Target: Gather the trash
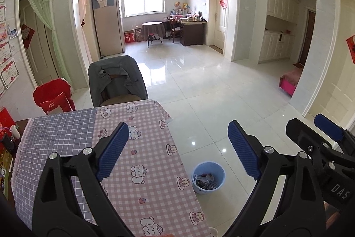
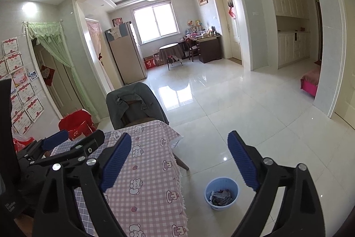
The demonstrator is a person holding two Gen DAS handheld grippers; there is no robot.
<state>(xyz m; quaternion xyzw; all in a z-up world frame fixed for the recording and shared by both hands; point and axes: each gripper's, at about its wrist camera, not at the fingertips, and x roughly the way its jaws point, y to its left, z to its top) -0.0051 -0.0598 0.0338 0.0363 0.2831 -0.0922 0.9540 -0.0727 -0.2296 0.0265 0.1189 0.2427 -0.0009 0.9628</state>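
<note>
hovering above bench with pink-checked bear-print cloth [image 1: 146,148], left gripper [image 1: 177,150] and right gripper [image 2: 179,159] fingers spread, holding nothing. crumpled wrappers already in small blue plastic bin [image 2: 221,193] on floor beside bench. risk: leftover trash outside view gets missed.

One blue wastebasket [image 1: 208,177] stands on the floor, holding several wrappers [image 1: 205,181] too jumbled to count. One chair [image 1: 117,81] wears one grey jacket. Two grippers show, left [image 1: 178,150] and right [image 2: 179,161]. One refrigerator [image 1: 108,23], one round table [image 1: 152,29].
</note>
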